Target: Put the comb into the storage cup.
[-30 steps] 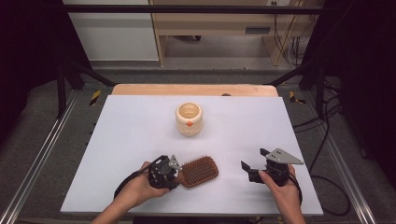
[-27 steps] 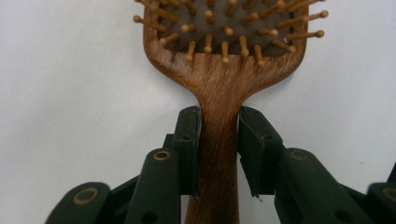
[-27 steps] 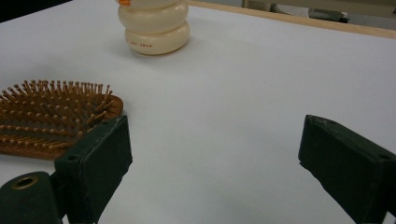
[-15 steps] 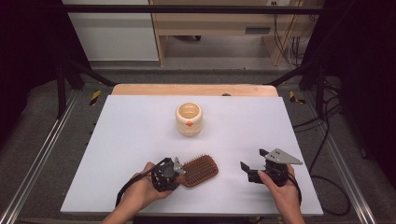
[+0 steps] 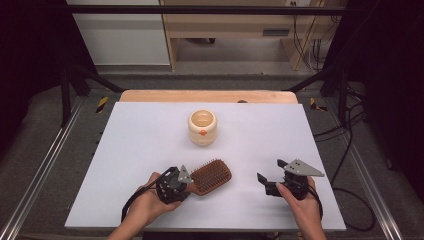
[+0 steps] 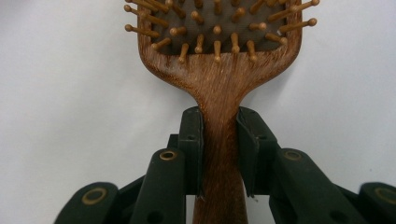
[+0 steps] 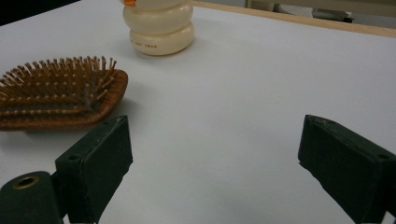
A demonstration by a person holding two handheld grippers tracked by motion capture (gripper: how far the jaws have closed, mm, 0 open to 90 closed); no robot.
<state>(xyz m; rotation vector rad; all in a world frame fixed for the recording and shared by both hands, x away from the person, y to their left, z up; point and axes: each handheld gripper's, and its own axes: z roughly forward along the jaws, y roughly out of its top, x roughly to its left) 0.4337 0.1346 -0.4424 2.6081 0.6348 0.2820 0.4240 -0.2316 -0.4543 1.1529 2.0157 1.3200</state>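
A brown wooden paddle hairbrush (image 5: 211,176) lies bristles up on the white table (image 5: 140,145), near the front and left of centre. My left gripper (image 5: 188,185) is shut on its handle; in the left gripper view the two black jaws clamp the narrow neck of the hairbrush (image 6: 219,88), just below the bristled head. My right gripper (image 5: 271,171) hovers at the front right with its jaws wide apart and nothing between them (image 7: 215,154). From there the hairbrush (image 7: 60,98) lies off to the left, well apart from the jaws.
A cream ribbed cup (image 5: 202,127) with an orange mark stands at the table's middle, beyond the brush; the cup (image 7: 159,25) is also far ahead in the right gripper view. A wooden strip (image 5: 207,96) borders the table's far edge. Dark metal frame rails run along both sides.
The left gripper has shifted slightly and the brush head has swung a little toward the far side. The right gripper has stayed put and open.
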